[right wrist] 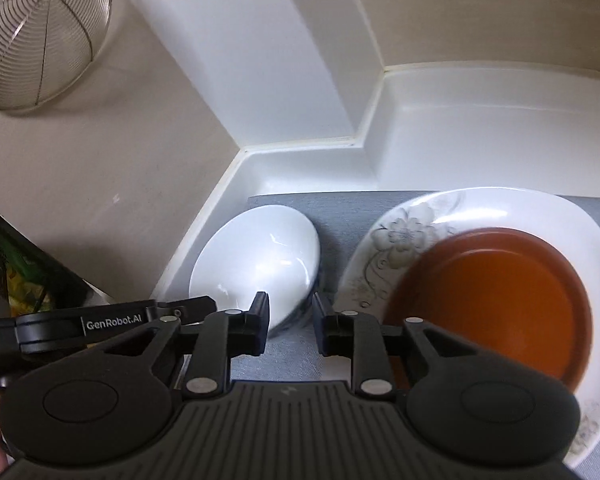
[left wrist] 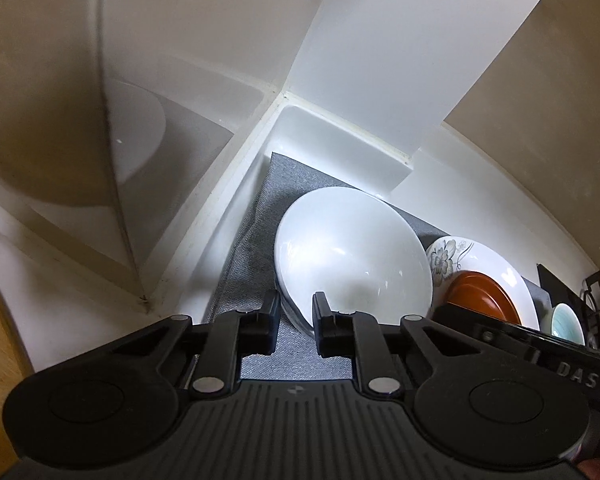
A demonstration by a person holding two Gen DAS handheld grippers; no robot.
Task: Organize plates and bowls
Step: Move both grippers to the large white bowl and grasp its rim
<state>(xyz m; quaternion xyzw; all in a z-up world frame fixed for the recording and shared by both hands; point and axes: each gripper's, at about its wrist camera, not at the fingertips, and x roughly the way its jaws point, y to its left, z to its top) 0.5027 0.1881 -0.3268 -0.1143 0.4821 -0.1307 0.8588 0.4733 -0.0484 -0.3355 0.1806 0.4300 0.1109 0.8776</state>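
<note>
A white bowl (left wrist: 352,256) sits on a grey mat (left wrist: 252,240) in a white corner. My left gripper (left wrist: 296,312) stands with its jaws on either side of the bowl's near rim, a gap still between them. To its right lies a flowered white plate (left wrist: 484,256) with an orange dish (left wrist: 480,292) on it. In the right wrist view the white bowl (right wrist: 260,256) is left of the flowered plate (right wrist: 420,224) and orange dish (right wrist: 496,300). My right gripper (right wrist: 290,312) is open and empty, above the mat (right wrist: 336,208) between bowl and plate. The left gripper's body (right wrist: 100,322) shows at the left.
A wire mesh basket (right wrist: 36,28) hangs at the upper left in the right wrist view. A teal bowl (left wrist: 568,320) and dark wire items (left wrist: 596,292) lie at the far right. White walls and a raised ledge (left wrist: 340,140) close the corner.
</note>
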